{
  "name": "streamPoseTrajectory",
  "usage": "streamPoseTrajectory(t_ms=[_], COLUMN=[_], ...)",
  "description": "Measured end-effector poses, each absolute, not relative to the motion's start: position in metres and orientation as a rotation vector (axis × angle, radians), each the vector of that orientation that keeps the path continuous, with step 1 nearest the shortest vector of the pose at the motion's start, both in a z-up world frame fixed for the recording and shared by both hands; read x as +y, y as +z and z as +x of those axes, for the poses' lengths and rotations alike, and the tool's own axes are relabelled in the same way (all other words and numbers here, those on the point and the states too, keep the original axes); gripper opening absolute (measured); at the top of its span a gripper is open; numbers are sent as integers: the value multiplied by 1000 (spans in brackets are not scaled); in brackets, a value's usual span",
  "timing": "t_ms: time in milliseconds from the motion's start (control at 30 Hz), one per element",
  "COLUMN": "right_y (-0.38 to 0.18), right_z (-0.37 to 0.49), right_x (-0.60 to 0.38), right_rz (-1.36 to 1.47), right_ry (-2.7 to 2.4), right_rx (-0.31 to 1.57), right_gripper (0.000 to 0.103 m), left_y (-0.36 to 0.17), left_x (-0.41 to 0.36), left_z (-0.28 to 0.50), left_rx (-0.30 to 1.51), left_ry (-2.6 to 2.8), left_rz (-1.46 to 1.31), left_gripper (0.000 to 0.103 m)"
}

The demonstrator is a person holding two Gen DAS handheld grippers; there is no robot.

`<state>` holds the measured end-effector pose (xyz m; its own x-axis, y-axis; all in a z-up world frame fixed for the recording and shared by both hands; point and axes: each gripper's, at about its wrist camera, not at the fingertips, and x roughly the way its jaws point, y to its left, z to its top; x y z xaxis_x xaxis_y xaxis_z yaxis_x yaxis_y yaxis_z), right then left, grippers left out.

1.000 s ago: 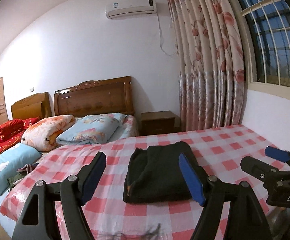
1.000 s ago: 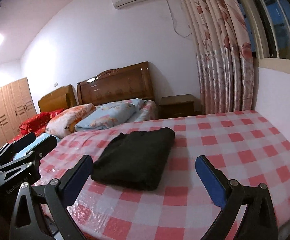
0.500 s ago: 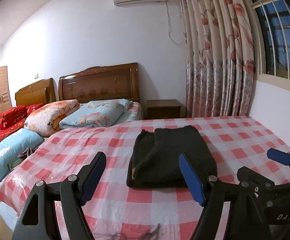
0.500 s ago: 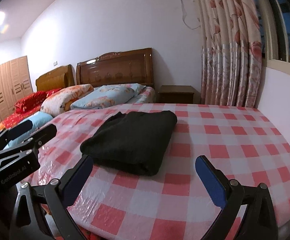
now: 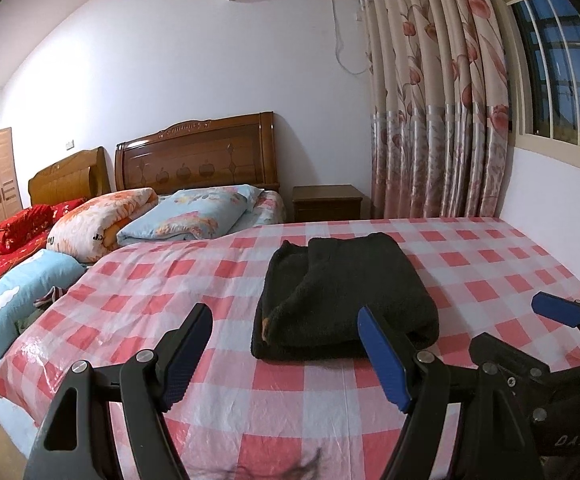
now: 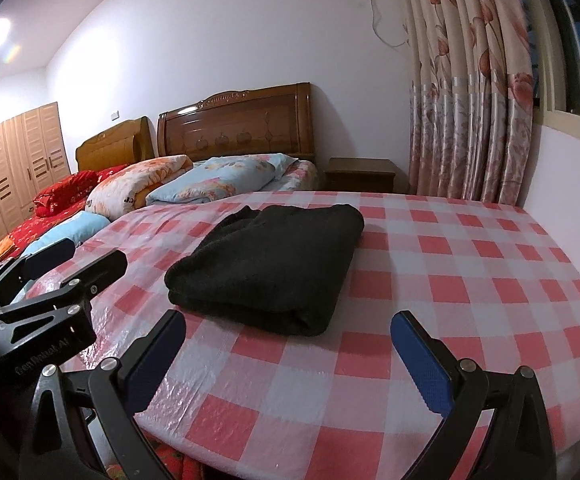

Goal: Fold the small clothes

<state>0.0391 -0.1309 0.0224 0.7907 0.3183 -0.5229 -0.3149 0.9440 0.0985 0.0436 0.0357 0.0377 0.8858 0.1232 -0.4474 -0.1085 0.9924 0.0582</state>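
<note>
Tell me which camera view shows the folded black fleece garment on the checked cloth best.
The right wrist view: the folded black fleece garment lies whole and unobstructed. In the left wrist view the left gripper has one blue finger covering the garment's near corner.

Dark garment (image 5: 341, 292), apparently folded, lies flat.
</note>
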Motion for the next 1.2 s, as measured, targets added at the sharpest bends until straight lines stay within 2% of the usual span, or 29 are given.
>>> streamPoseTrajectory(t_ms=[1200], right_y=[15], right_z=[41], right_x=[-129], right_rz=[3], right_ry=[333], right_rx=[595], right_gripper=[103], left_y=[38], left_x=[33], left_z=[40], left_rx=[467], left_ry=[91], left_rz=[13], left_gripper=[77])
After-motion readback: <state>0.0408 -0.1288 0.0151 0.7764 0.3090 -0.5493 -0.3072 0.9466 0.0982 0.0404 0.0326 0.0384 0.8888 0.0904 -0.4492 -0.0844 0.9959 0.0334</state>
